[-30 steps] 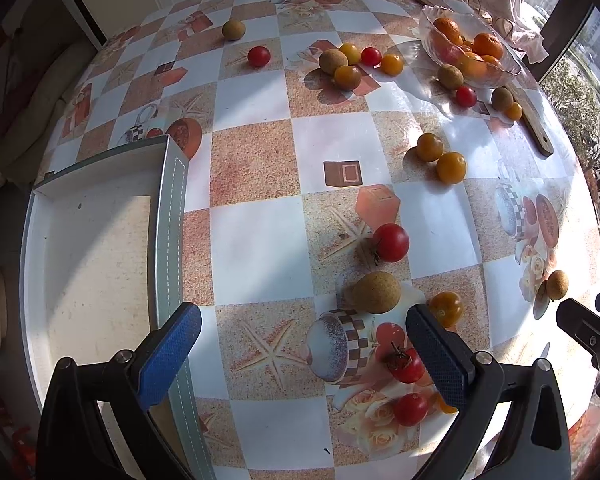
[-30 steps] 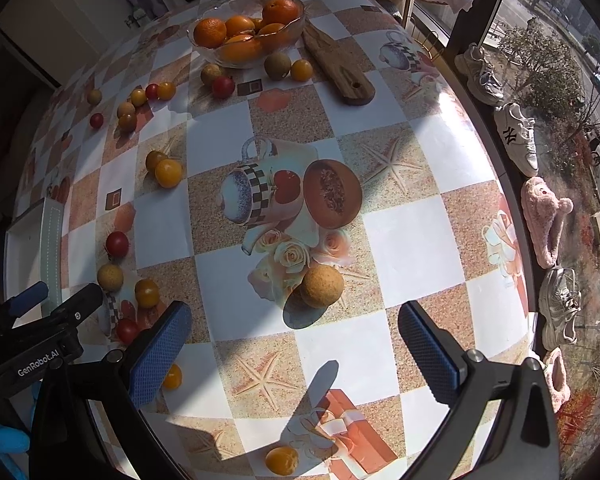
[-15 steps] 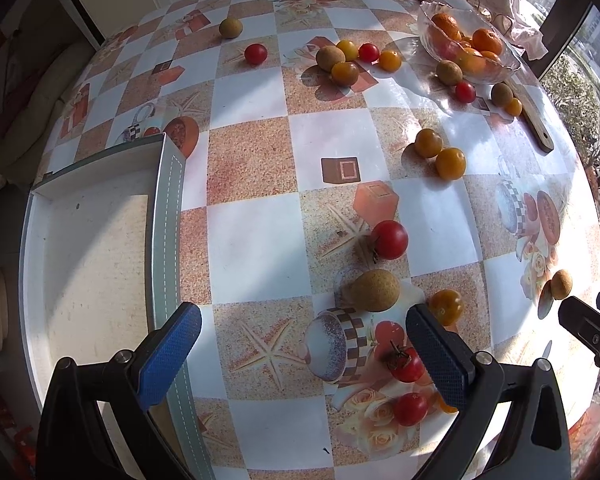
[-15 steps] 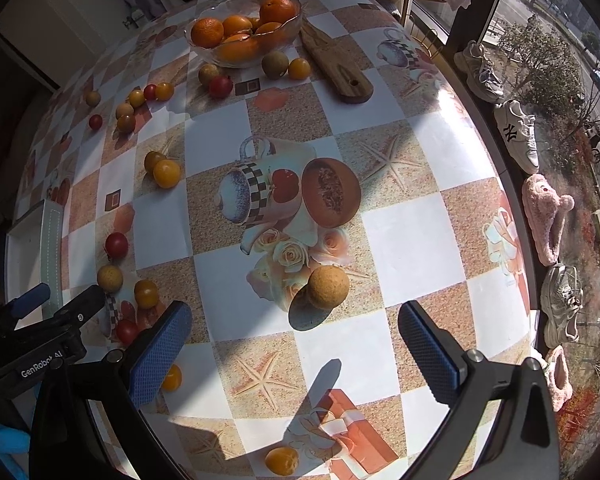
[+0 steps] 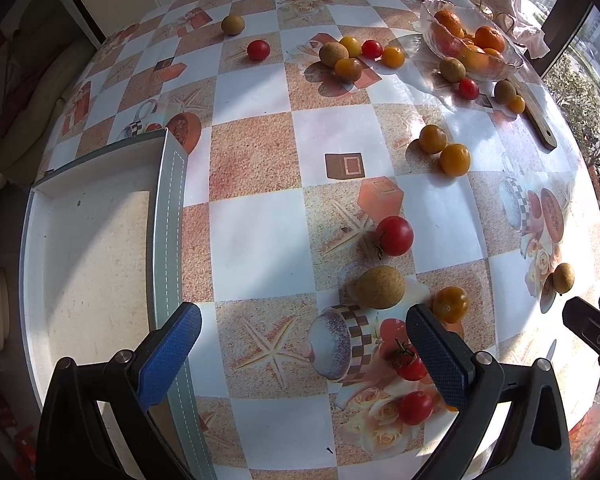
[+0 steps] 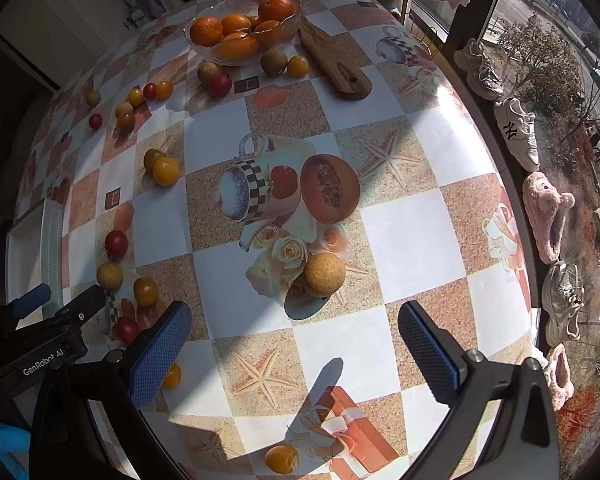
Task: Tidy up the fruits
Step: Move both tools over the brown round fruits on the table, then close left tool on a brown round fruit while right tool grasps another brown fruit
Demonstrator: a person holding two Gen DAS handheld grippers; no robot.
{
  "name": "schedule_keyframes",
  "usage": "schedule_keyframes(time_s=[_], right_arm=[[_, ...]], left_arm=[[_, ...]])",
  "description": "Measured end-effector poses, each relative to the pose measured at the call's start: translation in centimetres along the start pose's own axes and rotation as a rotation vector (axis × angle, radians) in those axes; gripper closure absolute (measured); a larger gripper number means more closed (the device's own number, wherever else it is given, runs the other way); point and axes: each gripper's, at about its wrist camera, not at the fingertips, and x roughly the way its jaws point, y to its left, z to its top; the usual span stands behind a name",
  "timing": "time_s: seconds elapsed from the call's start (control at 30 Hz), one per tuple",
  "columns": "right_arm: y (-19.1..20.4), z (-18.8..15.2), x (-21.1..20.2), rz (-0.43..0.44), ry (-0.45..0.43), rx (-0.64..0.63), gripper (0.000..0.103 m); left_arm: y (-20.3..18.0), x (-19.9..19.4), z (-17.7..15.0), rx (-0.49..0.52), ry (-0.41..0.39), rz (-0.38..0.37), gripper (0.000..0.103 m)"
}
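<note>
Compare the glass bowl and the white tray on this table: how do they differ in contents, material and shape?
The glass bowl is heaped with oranges, while the white tray holds no fruit. The bowl is clear, round and wavy-rimmed; the tray is opaque, rectangular and straight-walled. The bowl sits at the table's far end by the wooden board; the tray lies at the near edge beside the left gripper. Both rest upright on the checked tablecloth.

Your checkered tablecloth table (image 5: pixel 256 236) carries a glass bowl (image 5: pixel 469 46); beside it lie scattered small fruits (image 5: pixel 443 148) and a wooden board (image 6: pixel 333 66), a white tray (image 5: pixel 88 248) well apart.
</note>
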Motion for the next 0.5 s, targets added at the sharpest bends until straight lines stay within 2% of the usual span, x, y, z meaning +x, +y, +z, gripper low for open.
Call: schedule_keyframes(time_s=[0.3, 0.5], right_arm=[[0.1, 0.1, 1.0, -0.014, 0.01, -0.013, 0.0], [-0.3, 0.5, 2.3, -0.036, 0.021, -0.014, 0.0]], left_arm=[[-0.5, 1.2, 0.0, 0.022, 0.006, 0.008, 0.0], [-0.9, 1.9, 0.5, 0.027, 0.006, -0.014, 0.0]])
